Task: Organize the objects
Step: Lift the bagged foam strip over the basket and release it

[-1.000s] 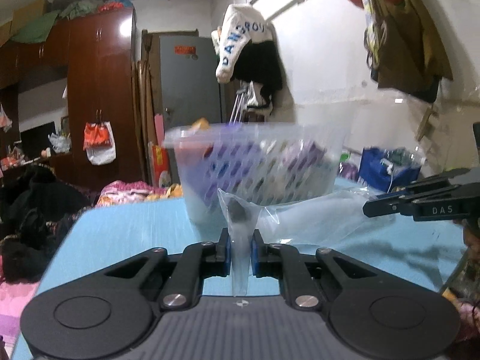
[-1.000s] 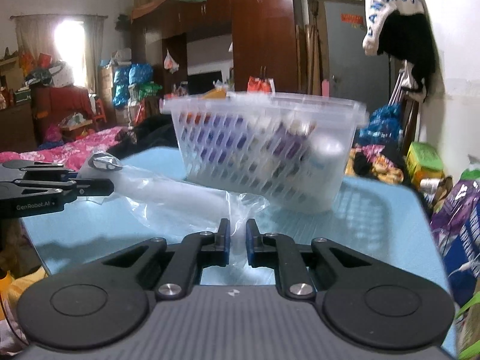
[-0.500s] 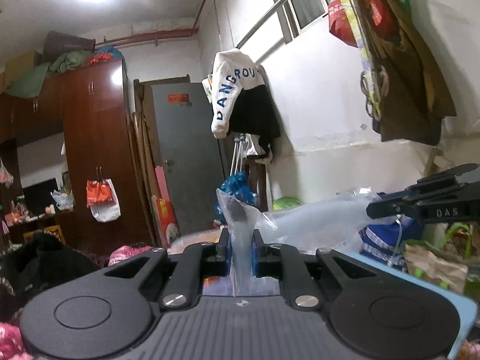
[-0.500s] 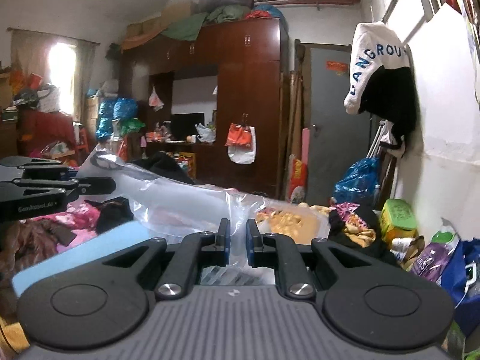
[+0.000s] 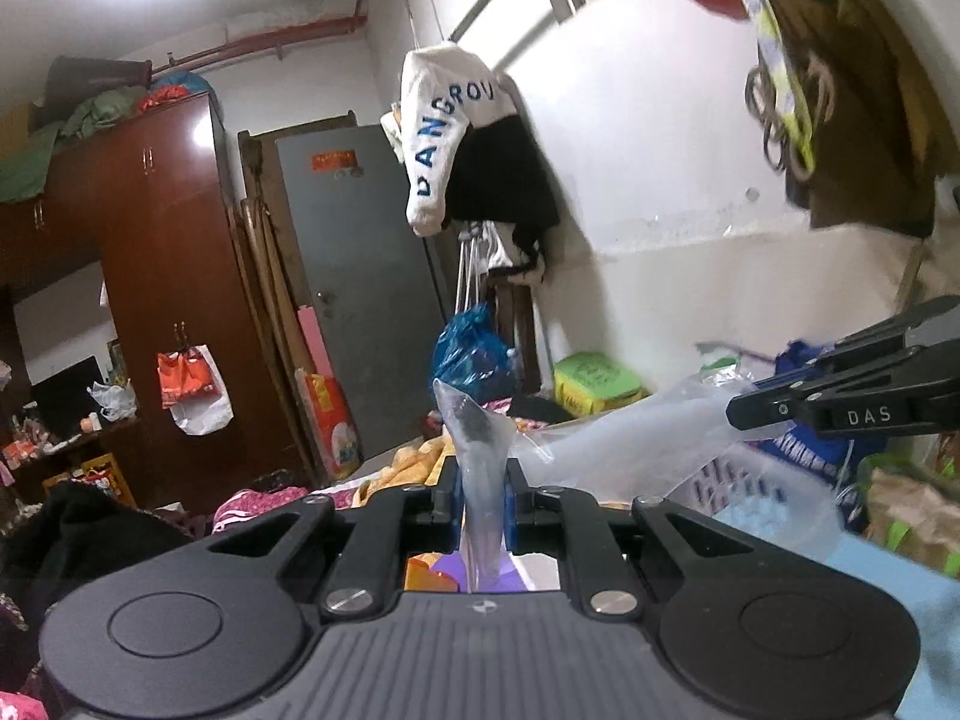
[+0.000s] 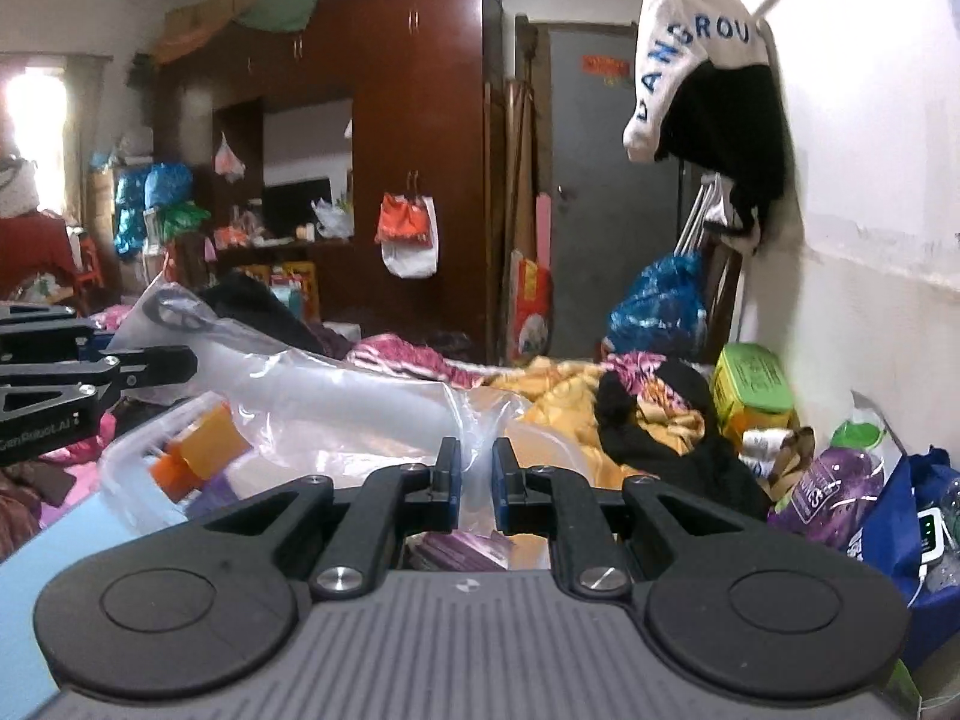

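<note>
Now left gripper (image 5: 483, 495) clenched on clear plastic bag (image 5: 618, 438); right gripper (image 6: 476, 483) pinching its other edge. Bag stretched between fingers, above plastic basket (image 6: 135, 468). Likely best: keep tension even, mouth wide, lower squarely over basket.

I read "DAS" on my right tool (image 5: 744, 411) in the left view. "GenRobot.AI" on my left tool (image 6: 186, 363) in the right view. White sleeve (image 5: 447, 138) hanging on the wall: "DANGROU". Red sign (image 5: 334, 162) on the grey door (image 5: 360, 300) is unreadable.
</note>
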Demonstrator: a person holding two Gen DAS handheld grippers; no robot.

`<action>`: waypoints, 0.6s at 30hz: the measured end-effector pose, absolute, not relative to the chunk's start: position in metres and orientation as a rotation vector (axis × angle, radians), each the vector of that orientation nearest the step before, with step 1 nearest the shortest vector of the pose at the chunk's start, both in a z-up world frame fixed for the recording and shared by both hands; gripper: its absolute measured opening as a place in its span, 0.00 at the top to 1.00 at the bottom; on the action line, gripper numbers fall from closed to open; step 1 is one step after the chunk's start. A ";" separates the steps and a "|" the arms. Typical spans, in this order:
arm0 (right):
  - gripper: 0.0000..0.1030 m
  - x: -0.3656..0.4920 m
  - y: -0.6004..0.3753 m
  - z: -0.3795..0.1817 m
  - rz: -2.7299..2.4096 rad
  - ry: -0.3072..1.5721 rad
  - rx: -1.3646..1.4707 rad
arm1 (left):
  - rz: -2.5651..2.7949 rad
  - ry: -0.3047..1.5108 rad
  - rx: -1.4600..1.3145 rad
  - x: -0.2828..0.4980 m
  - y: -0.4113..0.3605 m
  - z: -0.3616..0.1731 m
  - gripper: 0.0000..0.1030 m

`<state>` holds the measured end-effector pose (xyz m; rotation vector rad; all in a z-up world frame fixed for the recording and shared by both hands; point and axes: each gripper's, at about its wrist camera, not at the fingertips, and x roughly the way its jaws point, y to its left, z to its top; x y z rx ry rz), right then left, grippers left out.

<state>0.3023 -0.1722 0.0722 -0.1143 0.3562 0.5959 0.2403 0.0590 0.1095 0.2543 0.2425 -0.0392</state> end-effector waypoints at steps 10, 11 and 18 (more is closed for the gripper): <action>0.88 0.307 -0.172 0.069 0.596 0.372 -0.116 | -0.026 0.280 0.271 0.251 0.058 0.099 0.84; 0.88 0.308 -0.172 0.069 0.598 0.374 -0.114 | -0.024 0.282 0.270 0.253 0.058 0.100 0.84; 0.65 0.316 -0.176 0.064 0.584 0.382 -0.098 | 0.038 0.286 0.341 0.259 0.054 0.091 0.44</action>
